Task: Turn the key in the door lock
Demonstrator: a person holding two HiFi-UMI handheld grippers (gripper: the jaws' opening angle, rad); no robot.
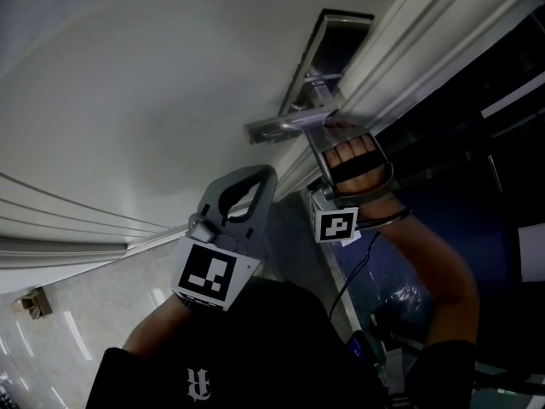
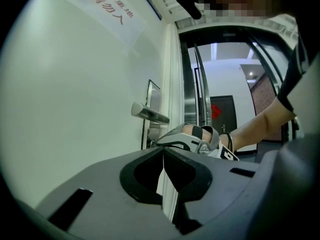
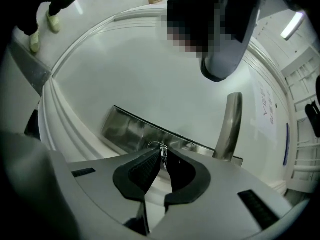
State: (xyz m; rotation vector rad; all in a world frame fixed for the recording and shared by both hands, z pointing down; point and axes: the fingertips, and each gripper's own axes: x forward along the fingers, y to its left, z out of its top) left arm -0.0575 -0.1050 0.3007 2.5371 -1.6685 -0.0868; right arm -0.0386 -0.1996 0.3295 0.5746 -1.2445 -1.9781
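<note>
1. The right tool (image 3: 163, 157) is pinching the small silver metal key (image 3: 162, 152) between its dark ribbed pads, with the jaws drawn almost together on the key's thin head; a fine wire ring is hanging just beside it; the pads are lying flat on the head, probably so that a roll of the wrist passes straight into the key.
2. The key appears to be sitting in the lock of the long brushed-steel lock plate (image 3: 125, 129), just below the silver lever handle (image 3: 227, 126); the keyhole itself is hidden behind the jaws; in the head view the right tool (image 1: 328, 130) is reaching in under that handle, presumably to keep room for turning.
3. The left tool (image 2: 163, 153) is pressing its jaws together on nothing; it is hanging back from the white painted door (image 1: 128, 92), well apart from the lock, apparently to keep clear of the working hand.
4. The turning seems to be in hand or just starting; how far the key is rotated cannot be told; slipping off the thin head or knocking the lever handle looks like the main risk.
</note>
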